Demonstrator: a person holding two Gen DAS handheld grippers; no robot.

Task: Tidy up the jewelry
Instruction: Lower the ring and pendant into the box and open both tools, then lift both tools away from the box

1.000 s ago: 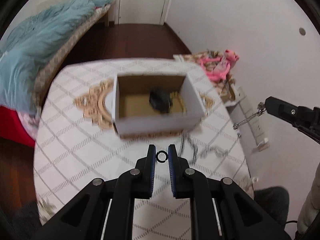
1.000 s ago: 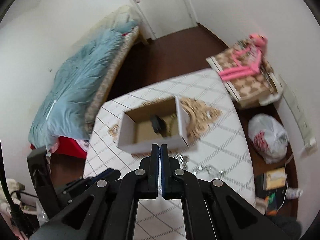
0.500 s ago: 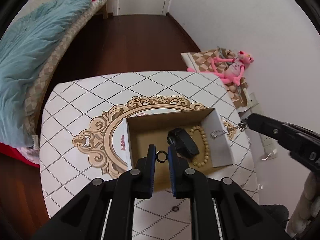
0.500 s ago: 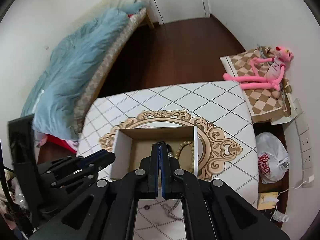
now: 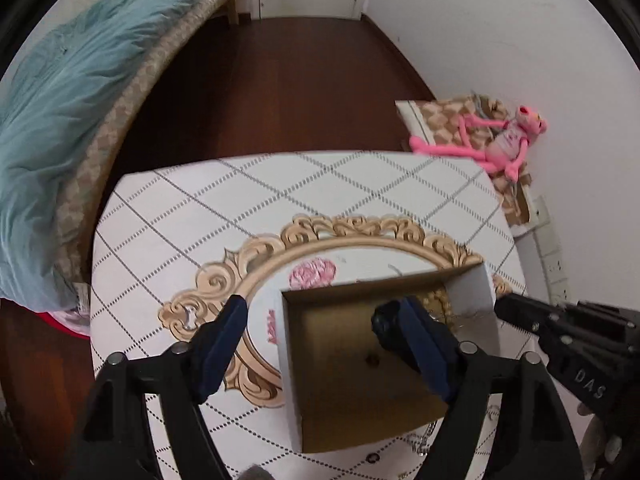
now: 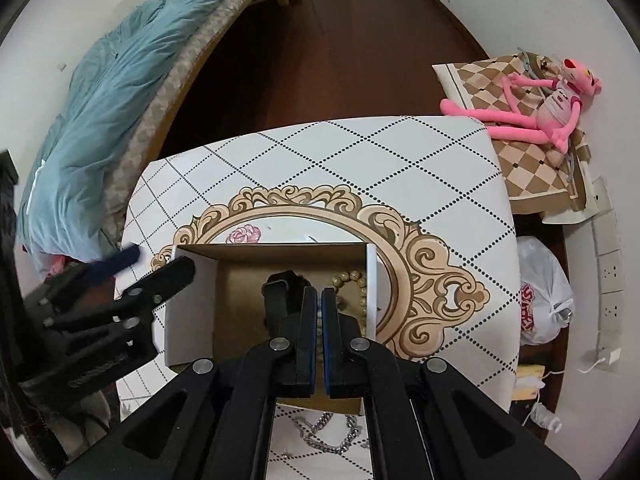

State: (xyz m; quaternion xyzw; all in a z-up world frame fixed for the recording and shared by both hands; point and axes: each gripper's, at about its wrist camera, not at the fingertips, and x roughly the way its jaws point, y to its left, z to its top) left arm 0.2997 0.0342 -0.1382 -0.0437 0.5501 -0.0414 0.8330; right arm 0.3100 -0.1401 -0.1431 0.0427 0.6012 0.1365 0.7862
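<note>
An open cardboard box [image 5: 296, 364] [image 6: 188, 324] stands on the patterned table. Inside lie a black watch [image 6: 280, 284] [image 5: 382, 320], a wooden bead bracelet [image 6: 352, 284] and a small black ring [image 5: 373, 358] on the box floor. My left gripper [image 5: 320, 344] is wide open and empty over the box's left part; it shows at the left of the right wrist view [image 6: 160, 276]. My right gripper [image 6: 319, 316] stands over the box with the jaws a narrow slit apart, and a thin chain shows in the slit; its tip is at the box's right wall [image 5: 516, 312]. A silver chain [image 6: 332, 436] lies before the box.
A bed with a blue quilt [image 5: 60, 92] stands to the left. A pink plush toy [image 6: 536, 108] lies on a checkered cushion at the right. A plastic bag [image 6: 544, 296] and wall sockets are beside the table's right edge. A small ring [image 5: 373, 457] lies on the table.
My left gripper has opened wide and the black ring it held now lies in the box. My right gripper has moved over the box and its jaws have parted slightly.
</note>
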